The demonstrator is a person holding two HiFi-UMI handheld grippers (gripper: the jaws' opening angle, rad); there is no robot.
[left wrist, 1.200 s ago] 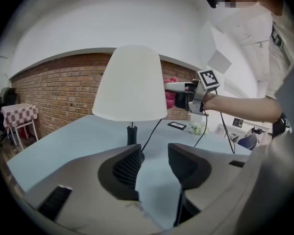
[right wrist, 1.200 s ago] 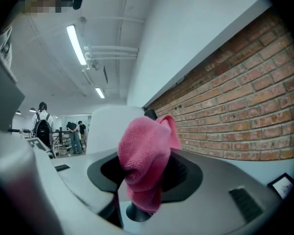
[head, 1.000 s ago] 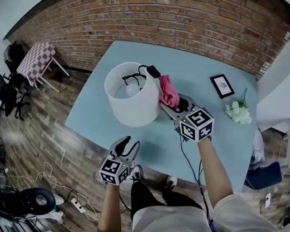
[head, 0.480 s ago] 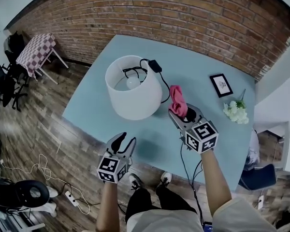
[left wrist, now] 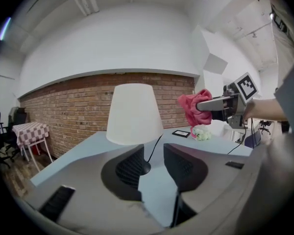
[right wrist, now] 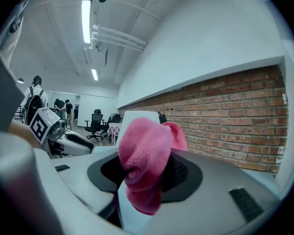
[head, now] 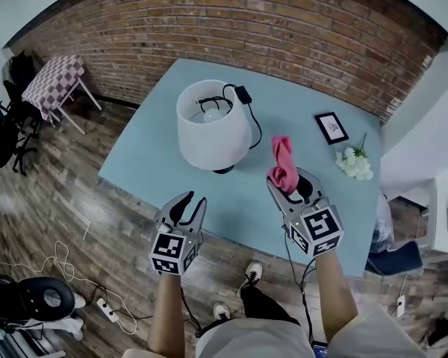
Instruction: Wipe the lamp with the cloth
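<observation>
In the right gripper view we find the cloth (right wrist: pixel 143 165) covering most of the lamp (right wrist: pixel 137 114), so only the shade's top shows. In the head view the shade hides nearly all of the base (head: pixel 224 170), and we cannot make out the small framed picture (head: pixel 331 127).

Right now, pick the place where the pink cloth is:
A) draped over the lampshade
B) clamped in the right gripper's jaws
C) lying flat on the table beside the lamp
B: the pink cloth is bunched between the jaws of the right gripper, held above the table and apart from the lamp.
</observation>
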